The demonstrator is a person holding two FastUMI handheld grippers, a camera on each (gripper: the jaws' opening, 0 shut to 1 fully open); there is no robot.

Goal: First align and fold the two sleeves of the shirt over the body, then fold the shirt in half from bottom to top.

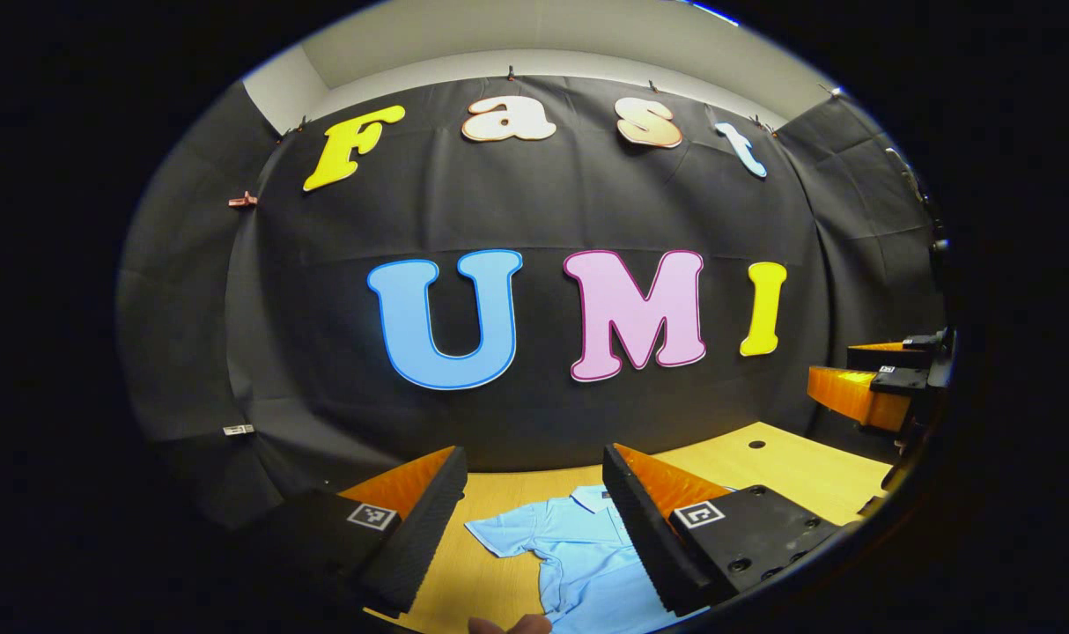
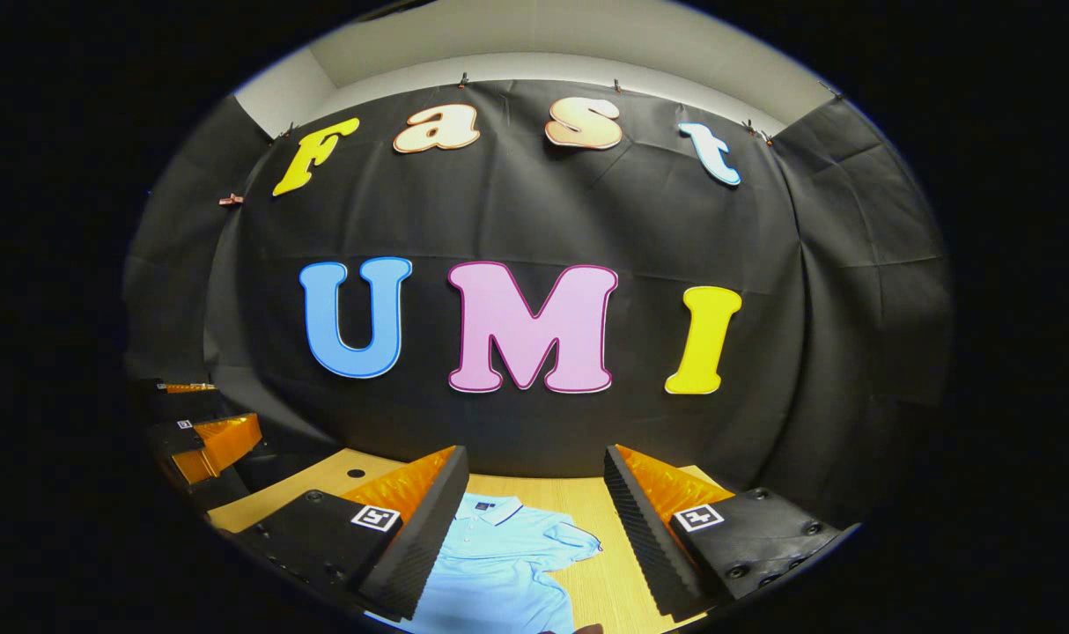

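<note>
A light blue polo shirt lies flat on the wooden table, collar toward the back wall. In the left gripper view its left sleeve spreads out between my fingers. My left gripper hangs open above the shirt, nothing between its fingers. In the right gripper view the shirt shows its collar and right sleeve. My right gripper is also open above it, holding nothing. The right gripper shows at the far right of the left gripper view, the left gripper at the far left of the right gripper view.
The table ends at the black cloth wall close behind the shirt. A small round hole sits in the tabletop at the back. A fingertip peeks in at the bottom edge of the left gripper view.
</note>
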